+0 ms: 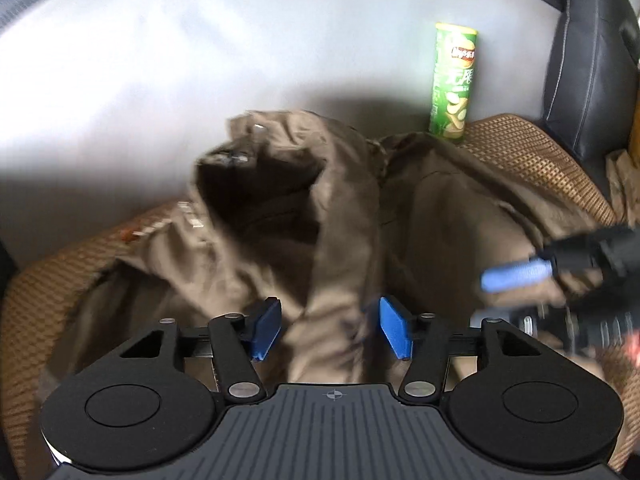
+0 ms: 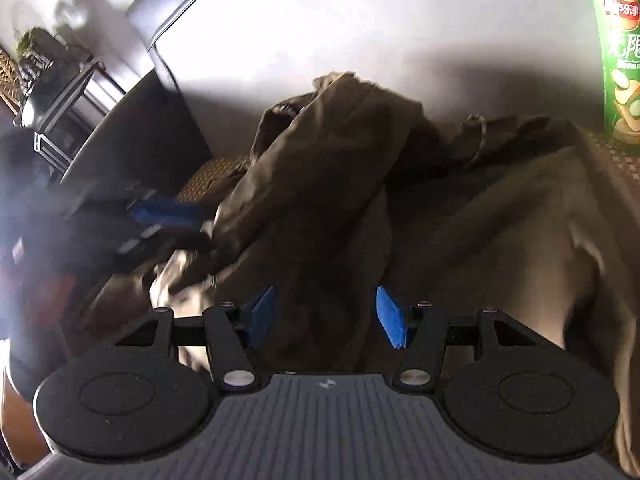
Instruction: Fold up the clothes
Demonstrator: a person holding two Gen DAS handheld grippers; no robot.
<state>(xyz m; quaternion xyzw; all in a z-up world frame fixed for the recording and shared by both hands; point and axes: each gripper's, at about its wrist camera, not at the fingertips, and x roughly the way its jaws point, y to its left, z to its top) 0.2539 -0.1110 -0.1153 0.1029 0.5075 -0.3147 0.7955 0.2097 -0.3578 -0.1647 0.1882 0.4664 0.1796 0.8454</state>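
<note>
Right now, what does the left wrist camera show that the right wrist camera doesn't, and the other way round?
Only the left wrist view shows the whole green chip can standing upright, a dark cushion at the right and the garment's dark opening. Only the right wrist view shows dark furniture with a plant at far left. Both show the crumpled brown garment on a woven mat, the can, and each open hand-held gripper, left and right, with cloth below and nothing pinched.

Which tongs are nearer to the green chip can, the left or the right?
Right. The right tongs hover over the brown garment on the side where the green chip can stands; the left tongs are farther away.
</note>
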